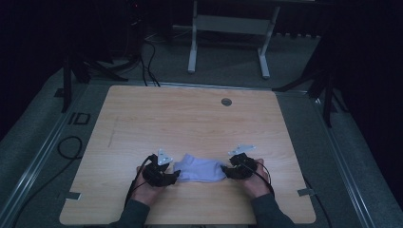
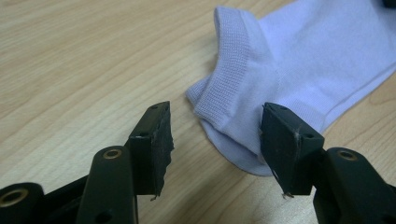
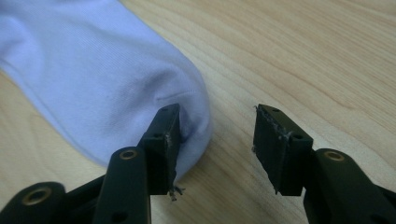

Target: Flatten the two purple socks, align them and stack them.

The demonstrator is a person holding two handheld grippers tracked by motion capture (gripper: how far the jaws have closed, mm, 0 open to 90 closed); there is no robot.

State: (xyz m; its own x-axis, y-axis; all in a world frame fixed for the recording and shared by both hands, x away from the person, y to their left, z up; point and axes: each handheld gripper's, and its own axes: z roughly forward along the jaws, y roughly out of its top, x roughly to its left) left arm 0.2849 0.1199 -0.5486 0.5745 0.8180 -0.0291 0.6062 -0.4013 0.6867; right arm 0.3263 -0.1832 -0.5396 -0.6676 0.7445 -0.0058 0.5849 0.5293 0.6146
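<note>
My two forearms enter at the near edge of the tabletop point(image 1: 199, 118), each hand carrying a tool. The left tool point(image 1: 177, 174) lies at the cuff end of a pale lilac sock point(image 1: 199, 170), and the right tool point(image 1: 223, 173) lies at its toe end; the sock rests flat on the wood, near the front edge and about midway across. In the left gripper view, the left tool point(image 2: 215, 140) stands with its jaws apart: the ribbed cuff of the sock point(image 2: 299, 60) lies between and just ahead of them, one pad beside the fabric, neither pressing on it. In the right gripper view, the right tool point(image 3: 216, 142) is likewise parted, one jaw resting over the rounded toe of the sock point(image 3: 93, 84), the other over bare wood. I judge the step in hand to be the release or re-gripping of the sock's two ends; the next move would call for setting each pair of jaws astride a single edge of fabric before closing. The surface is light wood-grain laminate with a small round grommet point(image 1: 226, 101) toward its far side. Beyond it lie grey carpet, trailing cables point(image 1: 148, 61) and the white legs of another desk point(image 1: 228, 42), in a dim room.
</note>
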